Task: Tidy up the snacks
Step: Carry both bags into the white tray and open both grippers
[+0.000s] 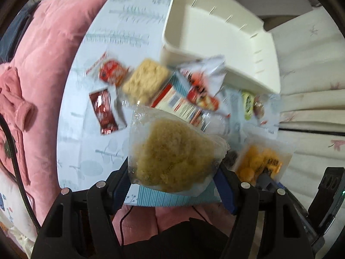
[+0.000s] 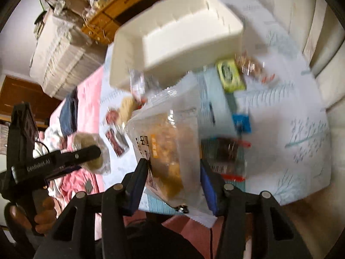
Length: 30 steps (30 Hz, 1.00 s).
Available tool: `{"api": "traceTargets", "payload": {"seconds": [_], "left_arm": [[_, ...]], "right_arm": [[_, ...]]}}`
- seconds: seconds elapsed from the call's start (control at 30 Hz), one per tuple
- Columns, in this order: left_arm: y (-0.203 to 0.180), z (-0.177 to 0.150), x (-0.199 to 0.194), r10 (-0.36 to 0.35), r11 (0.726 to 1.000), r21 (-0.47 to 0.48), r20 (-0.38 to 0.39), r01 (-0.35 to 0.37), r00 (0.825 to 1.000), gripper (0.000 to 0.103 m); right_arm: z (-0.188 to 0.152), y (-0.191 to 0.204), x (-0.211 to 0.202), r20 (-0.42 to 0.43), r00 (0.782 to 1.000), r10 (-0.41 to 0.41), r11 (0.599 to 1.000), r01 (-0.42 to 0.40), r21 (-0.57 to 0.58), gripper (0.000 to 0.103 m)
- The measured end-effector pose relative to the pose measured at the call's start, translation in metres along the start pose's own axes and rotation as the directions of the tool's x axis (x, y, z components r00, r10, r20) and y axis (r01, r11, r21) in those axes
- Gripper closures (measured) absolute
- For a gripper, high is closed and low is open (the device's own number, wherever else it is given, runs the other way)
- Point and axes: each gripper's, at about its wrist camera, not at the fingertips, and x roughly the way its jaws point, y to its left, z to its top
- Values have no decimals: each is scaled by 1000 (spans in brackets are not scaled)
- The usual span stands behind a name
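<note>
Both of my grippers were loaded and raised over the near end of the table (image 1: 90, 112). My left gripper (image 1: 172, 172) had its jaws clamped on a clear pouch of brown floss cake (image 1: 172, 157), gripped across the lower part of the bag; my right gripper (image 2: 174, 168) was closed on a translucent pack of orange-yellow snacks (image 2: 168, 142), held low with most of the bag standing above the fingers. Ahead, the white bin (image 1: 217, 34) sat empty at the far side, with loose red sachets, a pale noodle-like block (image 1: 146, 82) and a green packet (image 2: 230, 75) scattered just before it. I judged both pouches light, soft and air-filled, the film slick enough to slide if I eased off, and the contents crumbly, so a hard squeeze through the middle would have crushed them. The sealed edge or a corner seemed the better hold than the puffed belly. Motion blur kept me from reading the seams clearly.
</note>
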Motion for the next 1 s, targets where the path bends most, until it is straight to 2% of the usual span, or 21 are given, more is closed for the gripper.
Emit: {"api": "traceTargets", "payload": {"seconds": [0.13,0.23,0.27,0.33,0.4,0.57,0.87,1.0], "left_arm": [[-20,20,-16,-1,1000,11,48,0,999,34],[-38,38,-21,-5,1000,12,83,4,997,33],[-43,45,-25,-7,1000,14,100,5,995,33],[-51,55,-31,-5,1000,14,131,3,991,33],[-57,65,-36,-2,1000,12,157,0,988,33],[-75,91,-40,1,1000,16,217,-4,976,33],[-108,124,-23,-11,996,88,328,-19,944,33],[-116,135,-12,-34,994,106,345,-3,938,16]], "right_arm": [[25,7,-15,67,998,18,1000,-18,-6,71],[47,12,-22,102,995,-18,999,23,-48,76],[54,13,-23,111,994,-9,998,16,-63,96],[68,16,-26,120,992,33,997,-24,-78,103],[84,20,-36,164,984,76,993,-60,-100,103],[111,34,-51,243,965,99,980,-52,-194,103],[133,10,-39,212,969,129,981,-94,-169,103],[138,-5,-32,192,972,134,984,-107,-143,103]]}}
